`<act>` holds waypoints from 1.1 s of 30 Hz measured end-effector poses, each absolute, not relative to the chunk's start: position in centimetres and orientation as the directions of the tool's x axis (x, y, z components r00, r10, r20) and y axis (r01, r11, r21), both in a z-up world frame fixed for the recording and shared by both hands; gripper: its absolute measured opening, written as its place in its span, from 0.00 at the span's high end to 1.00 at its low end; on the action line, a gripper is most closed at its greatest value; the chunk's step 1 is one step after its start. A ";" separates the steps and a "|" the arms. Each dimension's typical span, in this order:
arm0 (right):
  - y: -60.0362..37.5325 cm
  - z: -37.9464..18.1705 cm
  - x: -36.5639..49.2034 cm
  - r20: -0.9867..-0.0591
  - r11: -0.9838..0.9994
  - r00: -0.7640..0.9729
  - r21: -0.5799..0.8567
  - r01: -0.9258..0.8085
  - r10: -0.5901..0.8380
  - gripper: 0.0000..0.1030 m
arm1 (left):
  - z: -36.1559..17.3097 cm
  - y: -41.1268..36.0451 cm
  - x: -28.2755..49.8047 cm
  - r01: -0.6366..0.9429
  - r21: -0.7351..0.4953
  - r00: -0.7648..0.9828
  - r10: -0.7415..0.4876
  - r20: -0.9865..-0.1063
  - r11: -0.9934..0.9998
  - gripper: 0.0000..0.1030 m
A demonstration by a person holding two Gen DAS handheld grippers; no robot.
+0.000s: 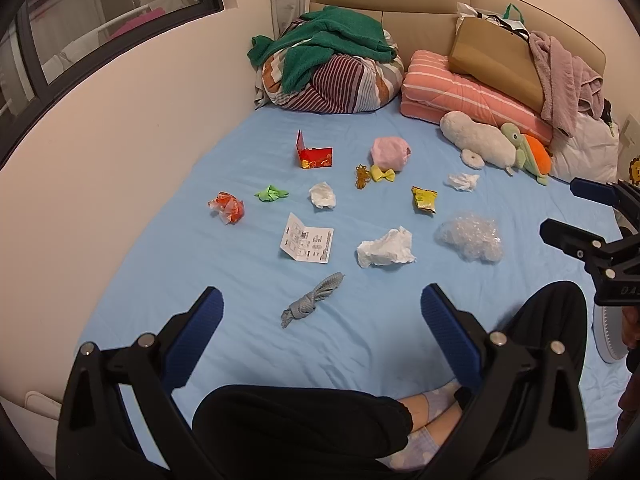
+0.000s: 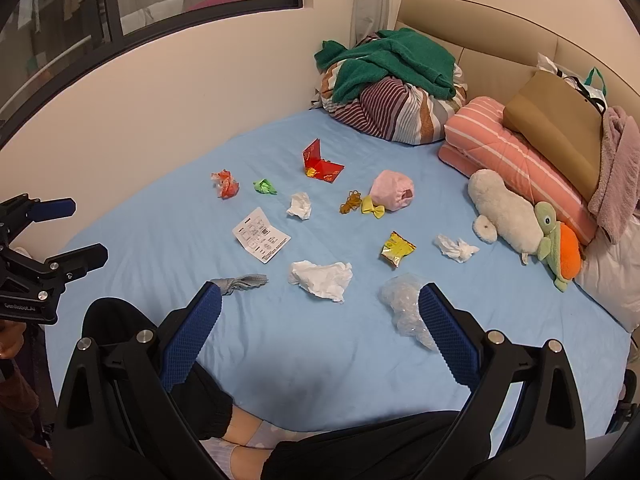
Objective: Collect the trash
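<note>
Trash lies scattered on the blue bed sheet [image 1: 248, 320]. A large crumpled white tissue [image 1: 386, 248] [image 2: 322, 275], clear bubble wrap [image 1: 472, 238] [image 2: 404, 304], a folded paper leaflet [image 1: 307, 243] [image 2: 261, 240], a yellow snack wrapper [image 1: 424, 199] [image 2: 396, 249], small tissues [image 1: 322, 195] [image 1: 463, 181], an orange wrapper [image 1: 227, 207] and green paper [image 1: 271, 193] show. My left gripper [image 1: 322, 308] is open and empty, above a knotted grey sock [image 1: 312, 300]. My right gripper [image 2: 320, 308] is open and empty, near the large tissue and bubble wrap.
A red envelope [image 1: 314, 154], pink bundle [image 1: 390, 153], yellow bow [image 1: 383, 174] lie farther back. Striped bedding with green sweater [image 1: 332, 68], pink quilt [image 1: 472, 96], plush toys [image 1: 496, 146] line the headboard. The person's black-trousered legs [image 1: 300, 428] rest on the near edge. Wall at left.
</note>
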State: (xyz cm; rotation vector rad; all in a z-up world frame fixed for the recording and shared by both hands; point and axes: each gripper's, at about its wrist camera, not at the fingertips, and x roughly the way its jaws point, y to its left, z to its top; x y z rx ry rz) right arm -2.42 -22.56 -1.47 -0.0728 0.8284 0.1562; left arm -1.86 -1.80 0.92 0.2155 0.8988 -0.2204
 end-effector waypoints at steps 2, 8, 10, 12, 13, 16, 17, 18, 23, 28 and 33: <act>-22.6 -1.4 -2.4 -0.738 0.986 0.665 -0.001 -0.165 0.111 0.07 | 0.9 -1.8 -1.8 0.279 0.090 0.601 -0.101 -0.793 0.956 0.04; -22.6 -1.4 -2.4 -0.738 0.986 0.665 0.000 -0.165 0.111 0.07 | 0.9 -1.9 -1.9 0.279 0.089 0.601 -0.102 -0.793 0.956 0.04; -22.6 -1.4 -2.4 -0.738 0.986 0.666 0.000 -0.165 0.112 0.07 | 0.9 -1.9 -1.8 0.279 0.090 0.601 -0.101 -0.793 0.956 0.04; -22.6 -1.4 -2.4 -0.738 0.986 0.665 0.000 -0.167 0.113 0.07 | 0.9 -1.9 -1.8 0.278 0.089 0.601 -0.101 -0.793 0.956 0.04; -22.6 -1.4 -2.4 -0.738 0.986 0.665 0.000 -0.167 0.113 0.07 | 0.9 -1.9 -1.8 0.278 0.089 0.600 -0.101 -0.793 0.956 0.04; -22.5 -1.0 -2.2 -0.738 0.986 0.665 -0.001 -0.169 0.113 0.07 | 0.9 -1.8 -1.9 0.280 0.090 0.601 -0.102 -0.793 0.956 0.04; -22.5 -1.0 -2.2 -0.739 0.985 0.664 -0.002 -0.170 0.113 0.07 | 0.8 -1.8 -1.9 0.280 0.090 0.601 -0.101 -0.793 0.956 0.04; -22.5 -0.9 -2.1 -0.739 0.985 0.664 -0.003 -0.170 0.112 0.07 | 0.8 -1.8 -1.9 0.280 0.089 0.600 -0.102 -0.793 0.956 0.04; -22.6 -0.9 -2.2 -0.739 0.985 0.663 0.000 -0.171 0.115 0.07 | 0.7 -1.9 -1.9 0.280 0.088 0.599 -0.103 -0.794 0.956 0.04; -22.6 -1.0 -2.1 -0.739 0.985 0.664 -0.004 -0.174 0.115 0.07 | 0.6 -1.9 -2.0 0.279 0.088 0.599 -0.102 -0.794 0.956 0.04; -22.5 -1.0 -2.1 -0.739 0.985 0.664 -0.004 -0.174 0.114 0.07 | 0.7 -1.9 -1.9 0.279 0.089 0.599 -0.101 -0.794 0.956 0.04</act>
